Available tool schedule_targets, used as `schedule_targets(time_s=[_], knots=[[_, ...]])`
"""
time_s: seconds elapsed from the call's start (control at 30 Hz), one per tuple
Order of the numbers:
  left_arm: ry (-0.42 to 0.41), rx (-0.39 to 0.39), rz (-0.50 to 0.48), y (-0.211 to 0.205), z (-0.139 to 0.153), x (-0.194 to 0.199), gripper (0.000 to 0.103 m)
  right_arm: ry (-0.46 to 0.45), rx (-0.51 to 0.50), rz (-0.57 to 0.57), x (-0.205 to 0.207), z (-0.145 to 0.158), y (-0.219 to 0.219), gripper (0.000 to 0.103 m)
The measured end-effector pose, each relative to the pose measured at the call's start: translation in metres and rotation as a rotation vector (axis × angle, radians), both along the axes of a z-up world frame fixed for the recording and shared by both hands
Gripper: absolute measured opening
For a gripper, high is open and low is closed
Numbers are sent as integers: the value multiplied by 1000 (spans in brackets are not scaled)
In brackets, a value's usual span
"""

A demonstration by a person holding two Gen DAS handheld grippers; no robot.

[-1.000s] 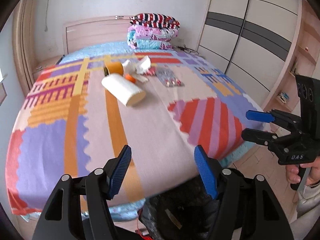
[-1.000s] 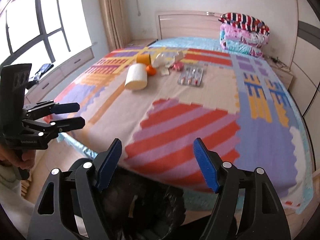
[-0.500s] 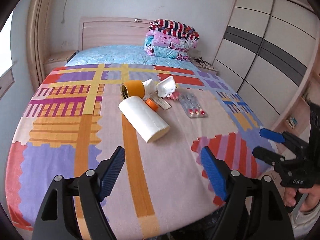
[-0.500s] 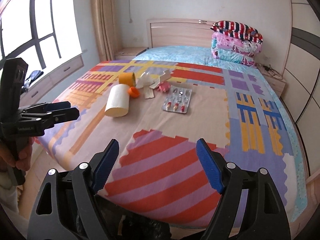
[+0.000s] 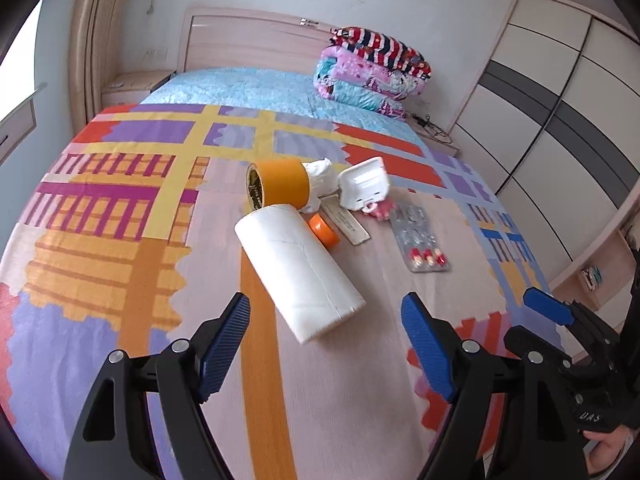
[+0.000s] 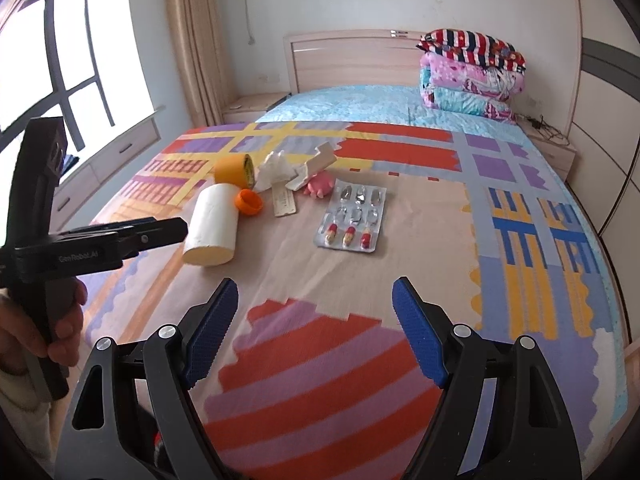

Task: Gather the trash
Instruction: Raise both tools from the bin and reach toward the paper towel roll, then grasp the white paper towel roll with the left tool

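Trash lies in a cluster on the bed: a white paper roll [image 5: 298, 272] [image 6: 212, 226], a roll of orange tape [image 5: 278, 186] [image 6: 234, 170], an orange cap [image 5: 324, 230] [image 6: 249, 202], crumpled white tissue [image 5: 320, 178] [image 6: 276, 168], a white foam box [image 5: 364, 184] [image 6: 314, 164], a pink item [image 6: 320, 186], a paper strip [image 5: 346, 224] [image 6: 285, 202] and a pill blister pack [image 5: 420, 242] [image 6: 354, 220]. My left gripper [image 5: 326, 338] is open and empty, just short of the paper roll. My right gripper [image 6: 314, 328] is open and empty, in front of the blister pack.
The bed has a patterned cover [image 5: 120, 240]. Folded quilts [image 5: 372, 72] are stacked by the headboard. A wardrobe [image 5: 560, 112] stands to the right, a window and drawers [image 6: 100, 152] to the left. A nightstand [image 6: 256, 106] sits beside the headboard.
Both grippers have risen from over a black bag at the bed's foot and moved forward over the bed toward the trash. Both stayed open.
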State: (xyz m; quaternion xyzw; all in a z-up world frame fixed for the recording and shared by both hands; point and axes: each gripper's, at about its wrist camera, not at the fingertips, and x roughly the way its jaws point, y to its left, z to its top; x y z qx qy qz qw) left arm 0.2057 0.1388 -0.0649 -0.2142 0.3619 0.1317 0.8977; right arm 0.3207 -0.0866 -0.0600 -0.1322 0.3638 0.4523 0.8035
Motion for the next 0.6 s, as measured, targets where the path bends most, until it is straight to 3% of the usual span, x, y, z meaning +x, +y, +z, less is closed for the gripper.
schedule_targets(time_s=[0.47, 0.6], knots=[[80, -9, 60, 13, -30, 34, 75, 37, -33, -42, 37, -24, 34, 79], [102, 41, 71, 11, -34, 39, 75, 34, -62, -52, 44, -33, 46, 79]])
